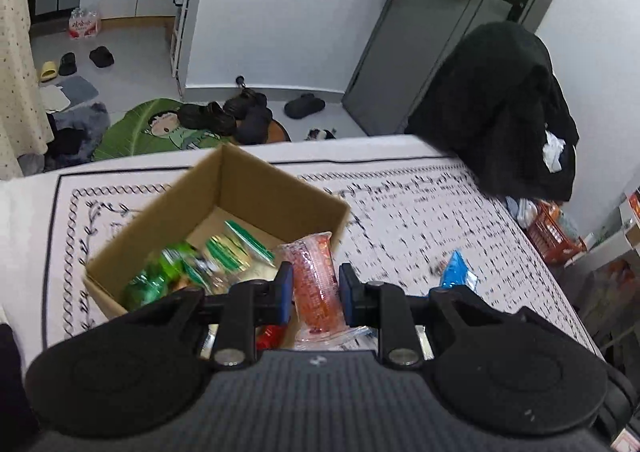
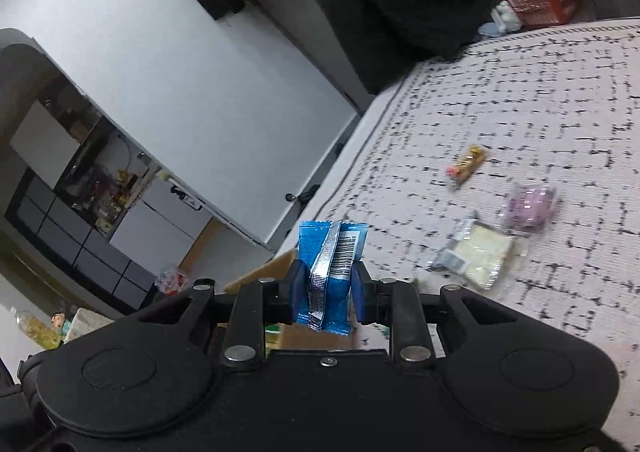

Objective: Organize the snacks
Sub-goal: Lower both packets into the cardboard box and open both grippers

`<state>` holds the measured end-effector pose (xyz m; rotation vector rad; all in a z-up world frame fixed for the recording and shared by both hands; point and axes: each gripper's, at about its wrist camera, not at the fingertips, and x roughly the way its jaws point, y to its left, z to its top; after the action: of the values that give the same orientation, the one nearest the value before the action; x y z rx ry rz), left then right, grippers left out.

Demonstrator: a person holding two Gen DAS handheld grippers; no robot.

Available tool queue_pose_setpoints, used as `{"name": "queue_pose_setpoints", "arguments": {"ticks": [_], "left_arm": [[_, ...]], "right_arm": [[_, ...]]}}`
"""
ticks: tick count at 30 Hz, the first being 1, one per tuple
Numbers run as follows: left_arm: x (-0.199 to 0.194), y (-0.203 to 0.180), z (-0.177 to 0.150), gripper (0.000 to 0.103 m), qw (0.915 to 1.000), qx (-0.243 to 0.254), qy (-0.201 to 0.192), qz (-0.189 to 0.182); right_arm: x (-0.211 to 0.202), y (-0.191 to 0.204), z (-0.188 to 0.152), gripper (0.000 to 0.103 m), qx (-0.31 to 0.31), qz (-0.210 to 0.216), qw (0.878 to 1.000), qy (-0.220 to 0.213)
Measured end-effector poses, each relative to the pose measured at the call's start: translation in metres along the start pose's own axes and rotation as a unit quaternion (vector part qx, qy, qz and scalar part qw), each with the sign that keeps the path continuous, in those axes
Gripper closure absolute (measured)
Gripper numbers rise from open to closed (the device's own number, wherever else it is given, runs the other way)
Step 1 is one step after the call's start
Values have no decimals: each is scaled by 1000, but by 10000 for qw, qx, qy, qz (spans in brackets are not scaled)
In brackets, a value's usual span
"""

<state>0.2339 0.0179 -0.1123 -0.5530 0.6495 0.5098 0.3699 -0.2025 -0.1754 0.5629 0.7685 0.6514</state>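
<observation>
Snacks are partly sorted: several green packets (image 1: 224, 256) lie in the cardboard box (image 1: 256, 191), which stands on the patterned cloth (image 1: 440, 211). The left gripper (image 1: 314, 288) is clamped on a red packet (image 1: 318, 276) at the box's 5 o'clock corner, and the right gripper (image 2: 326, 288) is clamped on a blue packet (image 2: 332, 268). Three snacks remain at 2 o'clock: an orange bar (image 2: 466, 165), a pink pack (image 2: 528, 205) and a pale pack (image 2: 478, 254).

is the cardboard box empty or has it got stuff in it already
Not empty. The open cardboard box already holds several green snack packets on its floor, seen from the left wrist view, with room left.
</observation>
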Motion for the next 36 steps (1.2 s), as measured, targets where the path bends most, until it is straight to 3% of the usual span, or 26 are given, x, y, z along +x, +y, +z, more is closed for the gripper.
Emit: {"name": "queue_pose_setpoints", "arguments": {"ticks": [15,30,36], "left_arm": [[18,57,35,80,9990,-366,-5,245],[67,81,54,78,9977,-552,394,26],[77,76,64,69,9975,-526,458,77]], "right_arm": [[37,49,-19,78,-331,123,9993,77],[77,65,-32,78,-623,-227,9974,267],[83,60,-28,65,-556,-453,9972,205]]}}
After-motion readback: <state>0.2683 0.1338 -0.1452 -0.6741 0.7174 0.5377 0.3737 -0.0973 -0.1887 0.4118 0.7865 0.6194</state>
